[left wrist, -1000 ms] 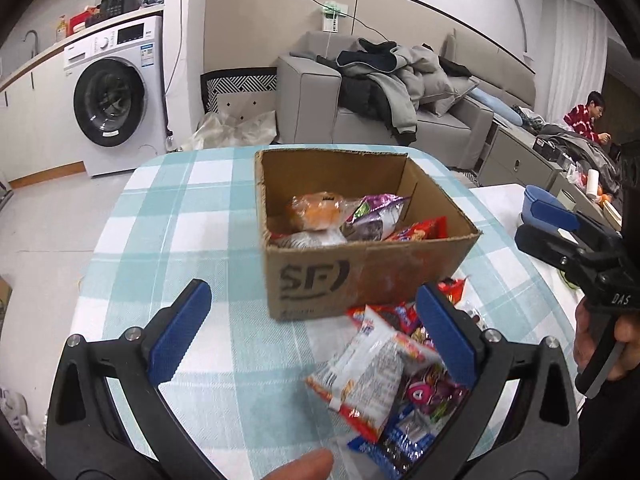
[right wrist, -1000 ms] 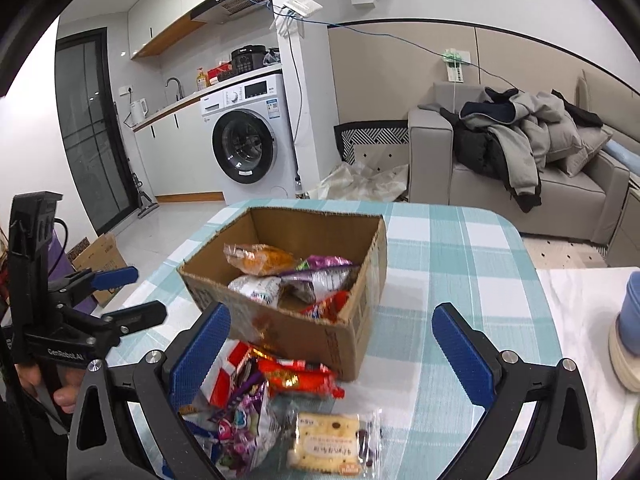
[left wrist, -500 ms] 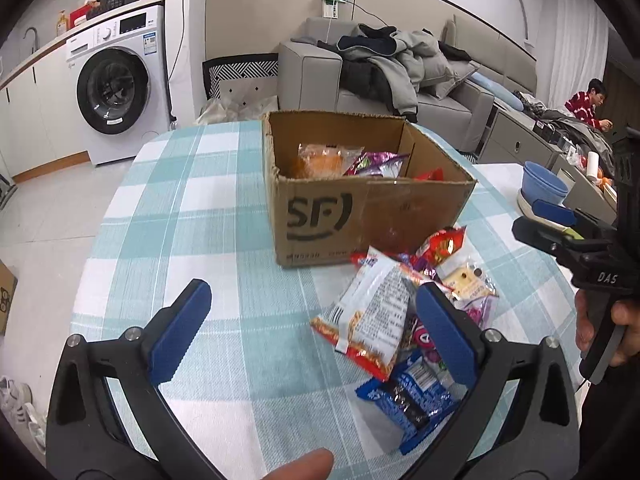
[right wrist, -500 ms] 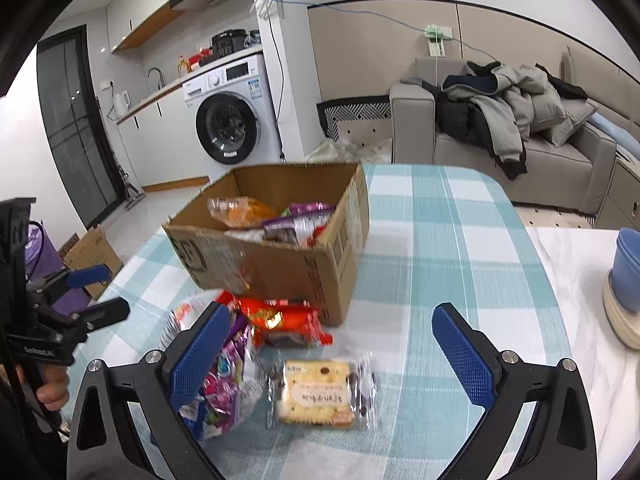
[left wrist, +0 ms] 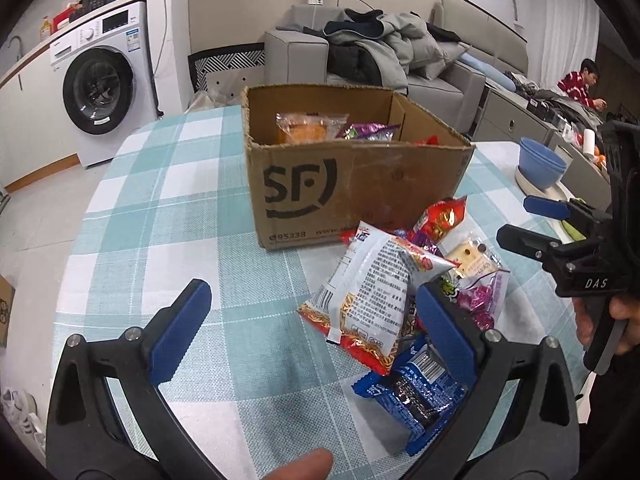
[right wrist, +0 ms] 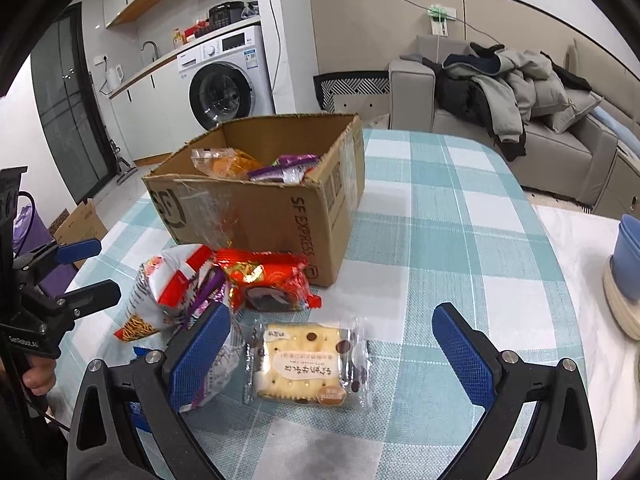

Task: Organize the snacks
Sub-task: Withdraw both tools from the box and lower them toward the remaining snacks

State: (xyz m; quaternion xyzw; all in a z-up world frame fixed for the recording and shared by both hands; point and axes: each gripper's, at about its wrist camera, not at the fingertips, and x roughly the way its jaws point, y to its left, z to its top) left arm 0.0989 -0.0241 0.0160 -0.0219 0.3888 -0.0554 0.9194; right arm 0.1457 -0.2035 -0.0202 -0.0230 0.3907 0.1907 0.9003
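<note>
Several snack packets (left wrist: 372, 292) heaped loose on the checked tablecloth (left wrist: 168, 184), just in front of the cardboard box (left wrist: 360, 184). Among them: a white noodle-type bag on top, a red packet (right wrist: 264, 276) touching the box's near corner, a blue wrapper (left wrist: 412, 396) nearest the left camera, a clear-wrapped cracker (right wrist: 304, 364) lying flat a little apart from the heap.

Already inside the box: an orange packet (left wrist: 308, 130), a purple one (right wrist: 284, 168), a glimpse of red by the far wall. Judged partly done, then; the greater share apparently left on the cloth.

Left gripper (left wrist: 312, 336) spread wide, nothing held, its right finger over the edge of the heap, its left over bare cloth. Right gripper (right wrist: 332, 352) likewise wide open and empty, the cracker lying between its fingers, untouched as far as can be seen.

Further out: washing machine (left wrist: 100, 92), grey sofa (right wrist: 512, 108) piled with coats, blue bowls (left wrist: 540, 164) on a side surface, a seated person (left wrist: 580, 84) at the far right.
</note>
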